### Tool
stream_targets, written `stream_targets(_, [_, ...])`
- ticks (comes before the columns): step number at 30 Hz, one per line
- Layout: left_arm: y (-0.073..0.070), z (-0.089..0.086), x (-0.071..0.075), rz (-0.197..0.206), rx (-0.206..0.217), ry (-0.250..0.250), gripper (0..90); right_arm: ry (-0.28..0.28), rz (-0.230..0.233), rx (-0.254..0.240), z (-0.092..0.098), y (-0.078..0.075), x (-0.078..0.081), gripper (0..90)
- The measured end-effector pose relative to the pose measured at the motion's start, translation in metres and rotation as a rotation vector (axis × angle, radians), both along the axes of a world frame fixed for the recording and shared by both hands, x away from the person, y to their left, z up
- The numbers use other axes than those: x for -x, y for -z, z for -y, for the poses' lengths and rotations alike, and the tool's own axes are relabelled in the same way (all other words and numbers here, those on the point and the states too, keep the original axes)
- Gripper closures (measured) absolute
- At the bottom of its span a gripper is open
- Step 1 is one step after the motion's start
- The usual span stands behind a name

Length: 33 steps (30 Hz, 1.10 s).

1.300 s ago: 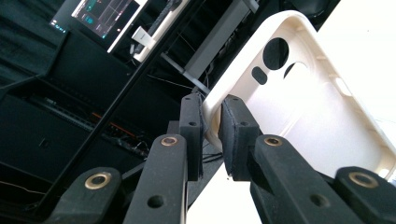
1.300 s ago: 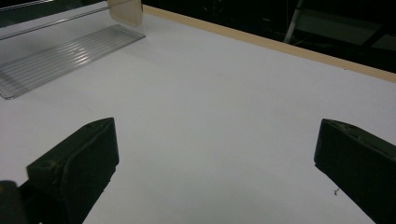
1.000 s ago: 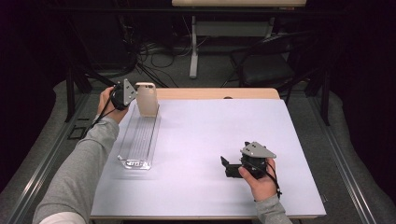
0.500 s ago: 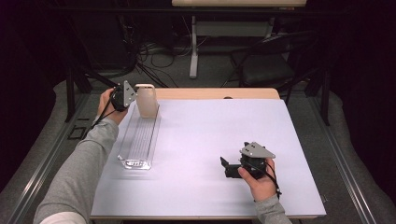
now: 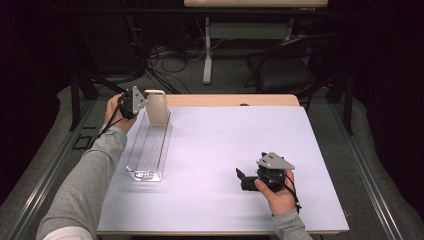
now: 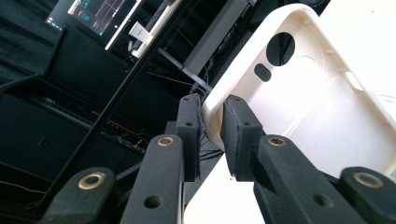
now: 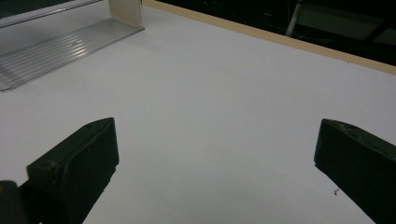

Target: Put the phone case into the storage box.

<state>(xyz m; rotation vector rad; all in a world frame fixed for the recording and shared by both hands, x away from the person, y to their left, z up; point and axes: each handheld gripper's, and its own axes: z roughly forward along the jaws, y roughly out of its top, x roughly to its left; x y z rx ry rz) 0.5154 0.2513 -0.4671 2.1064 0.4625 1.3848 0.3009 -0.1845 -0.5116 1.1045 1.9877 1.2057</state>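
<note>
A cream phone case (image 5: 157, 107) stands upright at the far end of a clear ribbed tray (image 5: 148, 150) on the left of the table. My left gripper (image 5: 145, 102) holds it from the left. In the left gripper view the case (image 6: 303, 93) shows its hollow inside and camera cut-out, and my left gripper (image 6: 212, 116) has its pads on the rim. Its jaws have just been opening a little, with the rim still between them. My right gripper (image 5: 241, 179) rests at the front right, and in its own view the right gripper (image 7: 215, 140) is open with only bare table between the jaws.
The white table top (image 5: 225, 140) has a wooden far edge (image 5: 235, 100). The tray (image 7: 56, 51) and the foot of the case (image 7: 125, 11) lie far left in the right gripper view. Beyond the table are dark floor, cables and a chair.
</note>
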Motion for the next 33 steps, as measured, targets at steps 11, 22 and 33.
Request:
stream_targets(11, [0.0001, -0.0001, -0.0009, -0.011, 0.003, 0.002, 72.1, -0.002, -0.002, 0.004, -0.0007, 0.0005, -0.0003, 0.0])
stream_targets(22, [0.0, -0.0006, -0.0007, -0.023, 0.017, 0.002, 59.8, -0.005, -0.002, 0.009, -0.0009, 0.0007, -0.0003, 0.0])
stream_targets(33, [-0.0024, -0.0025, -0.0001, 0.008, 0.019, 0.001, 44.2, -0.008, -0.001, 0.01, -0.001, 0.0008, -0.0006, 0.0])
